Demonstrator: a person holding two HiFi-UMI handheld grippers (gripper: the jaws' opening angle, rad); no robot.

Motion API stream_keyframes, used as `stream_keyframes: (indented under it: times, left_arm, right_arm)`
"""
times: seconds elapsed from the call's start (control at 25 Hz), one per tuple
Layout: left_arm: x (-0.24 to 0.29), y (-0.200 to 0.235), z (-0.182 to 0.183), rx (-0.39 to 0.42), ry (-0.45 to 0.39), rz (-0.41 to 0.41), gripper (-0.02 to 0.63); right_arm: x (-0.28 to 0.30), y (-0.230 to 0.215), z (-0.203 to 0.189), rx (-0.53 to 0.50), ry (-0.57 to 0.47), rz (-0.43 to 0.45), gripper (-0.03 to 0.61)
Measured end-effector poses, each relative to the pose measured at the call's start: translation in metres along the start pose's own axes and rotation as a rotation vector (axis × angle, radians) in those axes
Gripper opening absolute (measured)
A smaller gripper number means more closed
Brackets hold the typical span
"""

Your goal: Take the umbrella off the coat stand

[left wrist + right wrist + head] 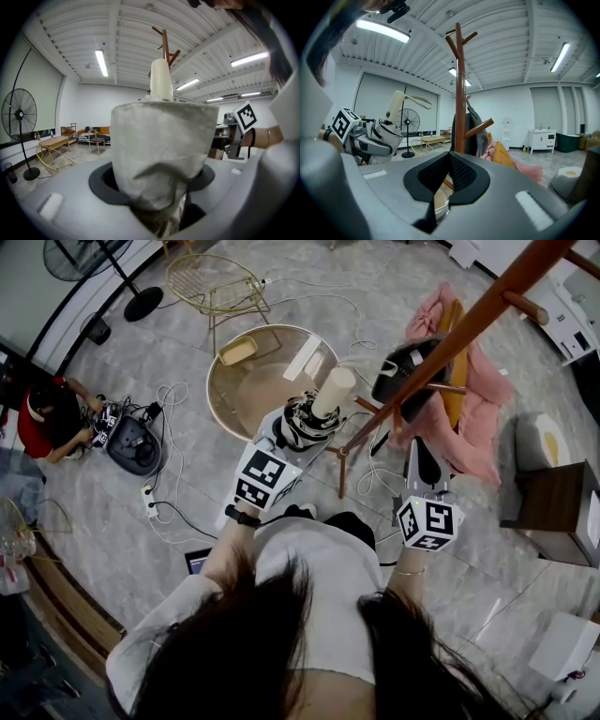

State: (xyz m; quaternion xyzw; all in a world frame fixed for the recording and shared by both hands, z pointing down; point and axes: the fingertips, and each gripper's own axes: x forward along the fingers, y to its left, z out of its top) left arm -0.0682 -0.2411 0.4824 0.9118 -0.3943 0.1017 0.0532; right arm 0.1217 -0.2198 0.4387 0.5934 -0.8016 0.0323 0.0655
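Your left hand-held gripper (157, 192) is clamped around the folded umbrella (161, 140), with the cream handle (161, 79) pointing up. The umbrella is clear of the coat stand (469, 329), held just beside its pole and apart from it. Your right hand-held gripper (450, 159) has its 2 jaws together with nothing between them, and it faces the pole.

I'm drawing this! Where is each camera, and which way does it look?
Head view: on the person's head, facing steeply down at grey floor tiles; dark hair, left gripper and right gripper show.
Left gripper view: on that gripper, looking along jaws clamped on the folded pale fabric umbrella.
Right gripper view: on that gripper, facing the brown wooden coat stand over shut jaws.
Both gripper views share the stand and umbrella.
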Motion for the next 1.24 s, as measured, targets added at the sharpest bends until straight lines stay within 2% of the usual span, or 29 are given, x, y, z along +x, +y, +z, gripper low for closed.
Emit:
stream_keyframes:
  times: [1.24]
  left_arm:
    - [-0.0065, 0.0002, 0.0033, -0.014, -0.008, 0.008, 0.348]
  right_arm:
    - [-0.0049, -0.0002, -0.008, 0.002, 0.025, 0.001, 0.002]
